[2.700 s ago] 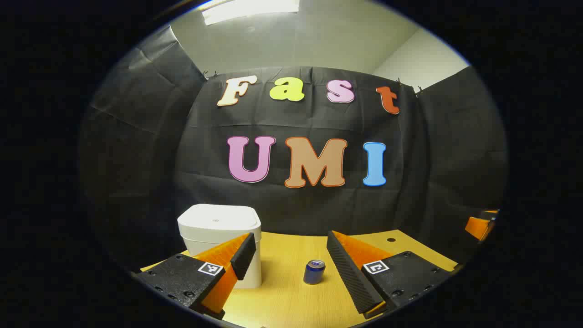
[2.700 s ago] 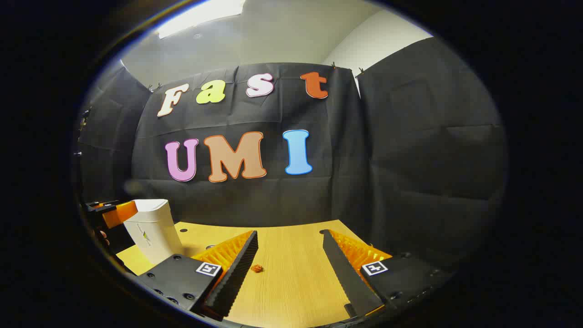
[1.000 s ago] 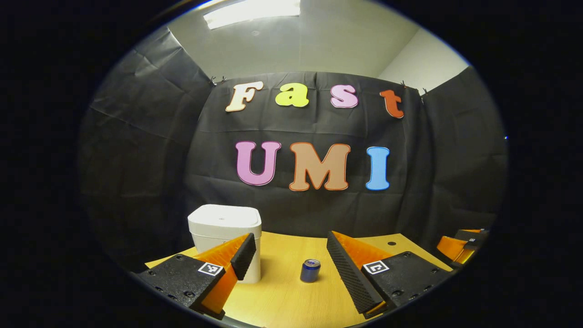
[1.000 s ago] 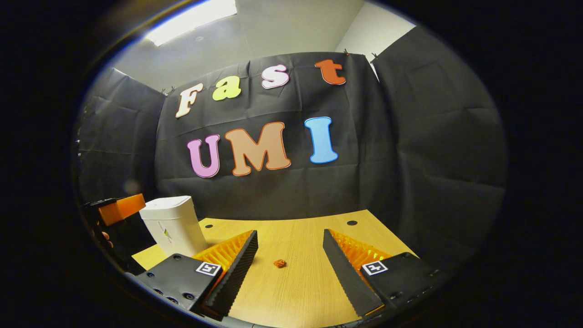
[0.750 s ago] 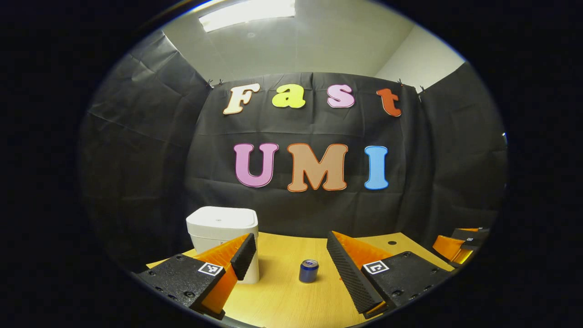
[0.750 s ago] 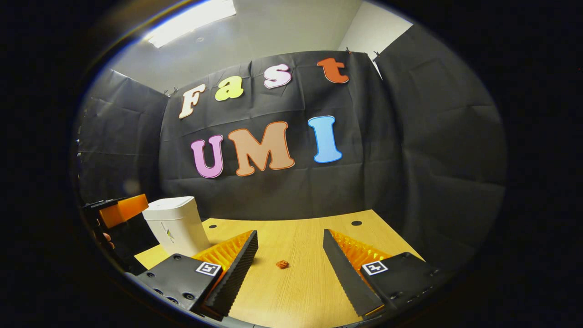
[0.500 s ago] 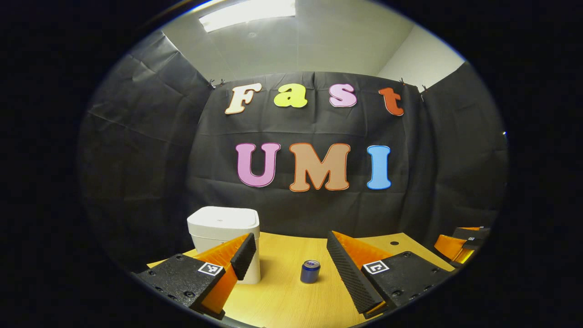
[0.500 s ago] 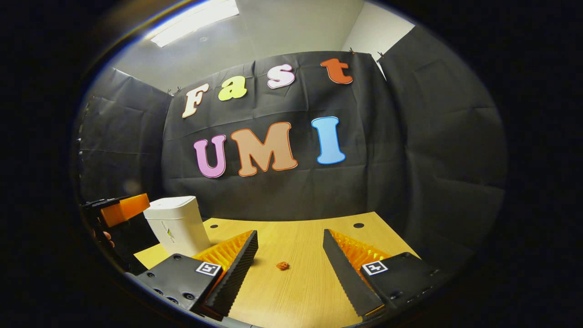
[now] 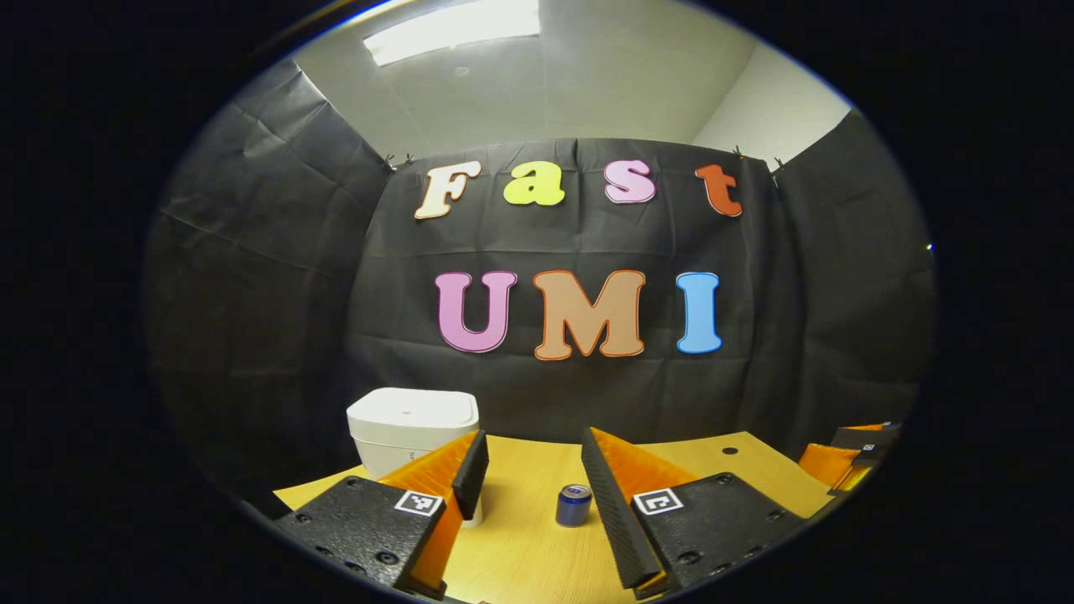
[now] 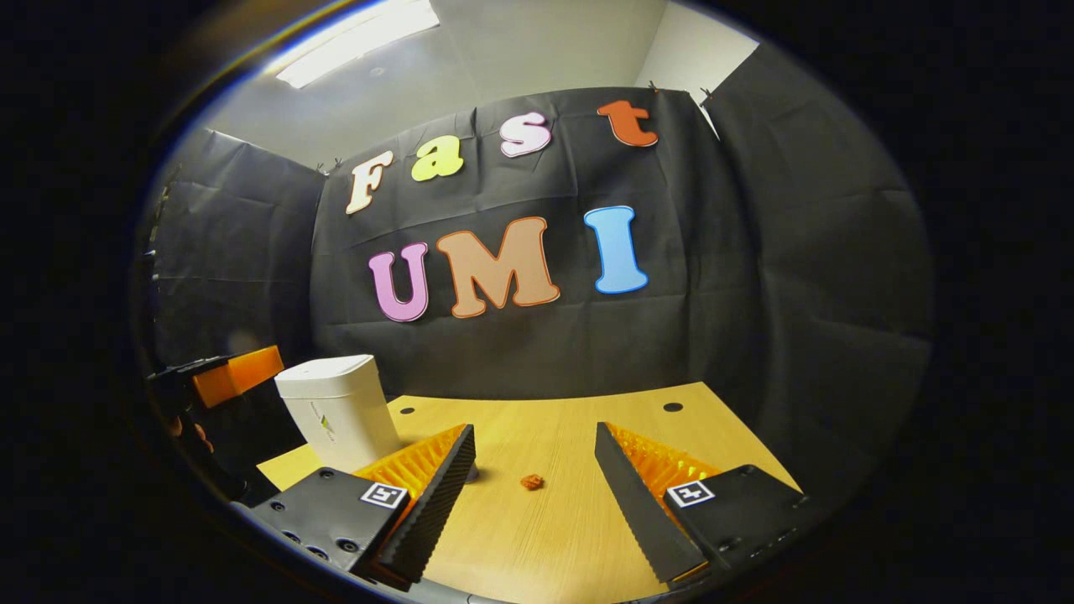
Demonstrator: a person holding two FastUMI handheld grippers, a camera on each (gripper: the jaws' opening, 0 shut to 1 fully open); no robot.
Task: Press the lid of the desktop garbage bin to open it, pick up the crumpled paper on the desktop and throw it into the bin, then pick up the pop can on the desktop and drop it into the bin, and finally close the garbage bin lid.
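Note:
A white desktop bin (image 9: pixel 411 422) stands at the table's left with its lid down; in the right gripper view the bin (image 10: pixel 337 413) is at the left. A small blue pop can (image 9: pixel 574 505) stands upright right of it, low between my left gripper's fingers. My left gripper (image 9: pixel 530 449) is open and holds nothing, short of the can and above the table. A small crumpled reddish paper (image 10: pixel 531 481) lies on the wood, centred ahead of my right gripper (image 10: pixel 534 436), which is open and empty.
The wooden table (image 10: pixel 570 537) ends at the black cloth wall behind. Two small round holes (image 10: pixel 673 407) sit near its back edge. The right gripper's body (image 9: pixel 847 457) shows at the far right, and a hand (image 10: pixel 180 426) holding the left gripper is beside the bin.
My left gripper's fingers have drawn somewhat closer together, still apart. The right gripper view has swung left, so the paper now sits midway between its fingers.

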